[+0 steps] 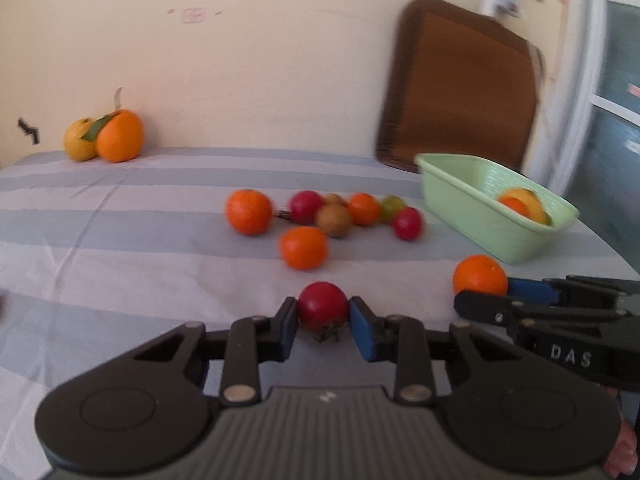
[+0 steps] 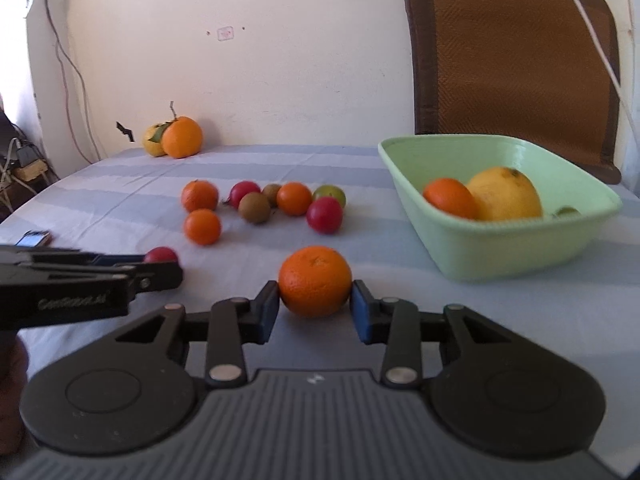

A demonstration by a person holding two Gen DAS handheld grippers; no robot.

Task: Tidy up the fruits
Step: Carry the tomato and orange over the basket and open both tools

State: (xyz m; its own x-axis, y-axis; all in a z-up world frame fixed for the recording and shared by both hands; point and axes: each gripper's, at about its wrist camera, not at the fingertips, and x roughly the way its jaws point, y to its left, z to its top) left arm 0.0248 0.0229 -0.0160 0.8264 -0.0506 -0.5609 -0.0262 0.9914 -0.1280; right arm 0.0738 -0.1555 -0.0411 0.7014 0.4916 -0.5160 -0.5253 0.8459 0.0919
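Beside the green basket point(image 2: 500, 256), both grippers clamp fruit: left gripper point(image 1: 323, 314) a red fruit point(image 1: 322, 306), right gripper point(image 2: 315, 300) an orange point(image 2: 315, 280).

1. Surface point(image 2: 360, 240): covered with a cloth in pale blue and white stripes.
2. Chair point(image 2: 516, 52): brown woven back with darker border, standing behind the far right edge of the surface.
3. Wall point(image 2: 280, 80): cream, with small marks.
4. Phone point(image 2: 34, 239): lying flat near the left edge.
5. Cables point(image 2: 68, 60): hanging along the left wall.

Chair point(image 1: 460, 80) blurred; green fruit point(image 2: 566, 211) mostly hidden behind basket rim point(image 2: 520, 222).
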